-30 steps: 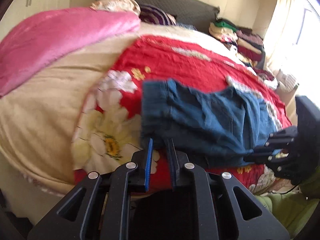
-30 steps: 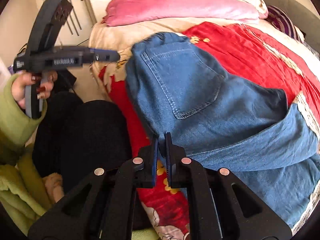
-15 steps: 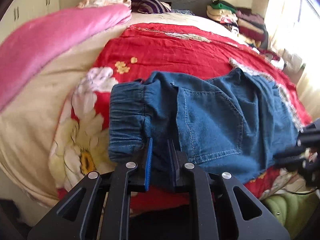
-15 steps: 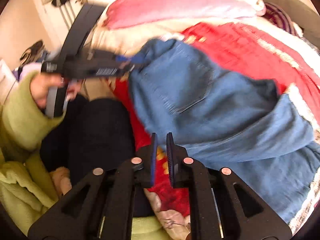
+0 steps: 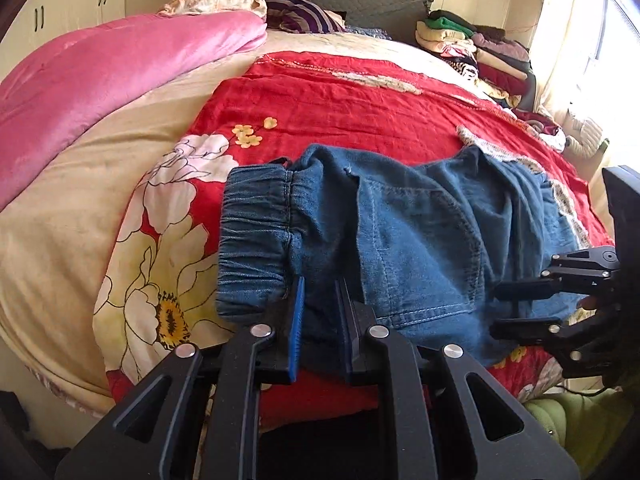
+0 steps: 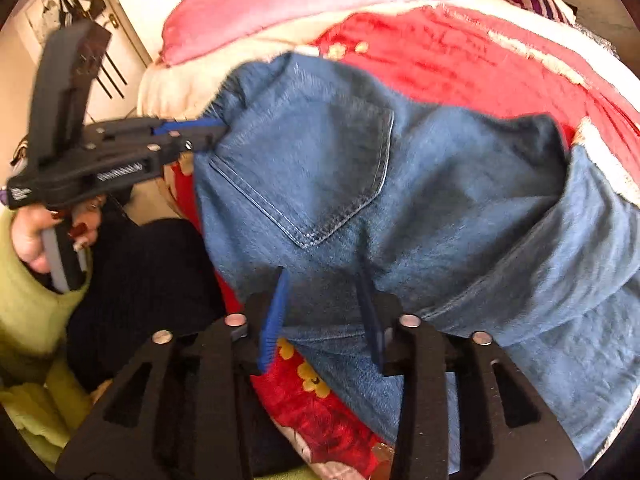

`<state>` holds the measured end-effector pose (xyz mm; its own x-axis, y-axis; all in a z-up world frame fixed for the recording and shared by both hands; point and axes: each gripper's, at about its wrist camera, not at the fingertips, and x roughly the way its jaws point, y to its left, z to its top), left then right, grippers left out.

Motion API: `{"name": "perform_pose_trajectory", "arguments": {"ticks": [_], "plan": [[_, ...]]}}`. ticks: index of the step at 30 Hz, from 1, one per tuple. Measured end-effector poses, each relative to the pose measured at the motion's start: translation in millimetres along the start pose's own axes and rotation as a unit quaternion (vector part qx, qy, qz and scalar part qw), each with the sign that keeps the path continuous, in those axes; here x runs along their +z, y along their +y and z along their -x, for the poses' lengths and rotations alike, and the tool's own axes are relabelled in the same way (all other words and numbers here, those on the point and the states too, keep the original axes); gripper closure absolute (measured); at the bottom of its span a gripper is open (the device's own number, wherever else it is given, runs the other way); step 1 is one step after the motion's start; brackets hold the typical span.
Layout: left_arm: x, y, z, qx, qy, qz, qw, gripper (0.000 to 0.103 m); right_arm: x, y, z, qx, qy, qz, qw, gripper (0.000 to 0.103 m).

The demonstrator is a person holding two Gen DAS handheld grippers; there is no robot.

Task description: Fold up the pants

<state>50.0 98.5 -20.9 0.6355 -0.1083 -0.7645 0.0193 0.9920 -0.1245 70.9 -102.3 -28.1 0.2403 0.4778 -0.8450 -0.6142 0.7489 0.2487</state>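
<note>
Left gripper [image 5: 320,312] clamps the pants [image 5: 420,240]; right gripper [image 6: 324,312], fingers just parted, may let the fold slip.

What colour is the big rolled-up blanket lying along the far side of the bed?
Pink blanket, plain with a soft sheen; clearest in the left wrist view.

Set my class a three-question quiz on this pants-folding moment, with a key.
1. True or false: the jeans lie on the pink blanket.
2. Which gripper is clamped on the jeans? A. left gripper B. right gripper C. neither
3. What stitched feature faces up on the jeans?

Key
1. False: they lie on the red floral bedcover.
2. A. The right gripper's jaws have just been opening, and the denim between them is not pinched.
3. A back pocket.
</note>
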Motion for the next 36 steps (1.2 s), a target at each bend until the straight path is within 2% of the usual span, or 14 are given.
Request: {"name": "perform_pose_trajectory", "arguments": {"ticks": [6, 8, 9, 12, 18, 23, 25, 36], "plan": [[4, -5, 21, -0.007, -0.023, -0.001, 0.9997, 0.069, 2, -8, 27, -0.016, -0.037, -0.016, 0.999, 0.062], [7, -7, 28, -0.002, -0.031, -0.002, 0.9995, 0.059, 5, -10, 32, -0.021, -0.045, -0.021, 0.999, 0.059], [8, -8, 33, 0.002, -0.037, -0.001, 0.9993, 0.050, 4, -12, 36, -0.024, -0.050, -0.024, 0.998, 0.057], [12, -10, 46, 0.001, -0.051, 0.001, 0.9987, 0.047, 1, -20, 48, -0.034, -0.065, -0.033, 0.997, 0.049], [22, -18, 60, -0.008, -0.069, 0.001, 0.9976, 0.034, 0, -38, 71, -0.064, -0.094, -0.056, 0.992, 0.040], [30, -32, 58, -0.022, -0.067, -0.009, 0.9975, 0.032, 1, -62, 95, -0.095, -0.125, -0.082, 0.984, 0.034], [33, -38, 55, -0.028, -0.064, -0.015, 0.9974, 0.027, 1, -74, 104, -0.110, -0.136, -0.094, 0.980, 0.030], [41, -89, 21, -0.089, -0.027, -0.058, 0.9940, 0.026, 15, -121, 121, -0.149, -0.163, -0.126, 0.967, 0.025]]}}
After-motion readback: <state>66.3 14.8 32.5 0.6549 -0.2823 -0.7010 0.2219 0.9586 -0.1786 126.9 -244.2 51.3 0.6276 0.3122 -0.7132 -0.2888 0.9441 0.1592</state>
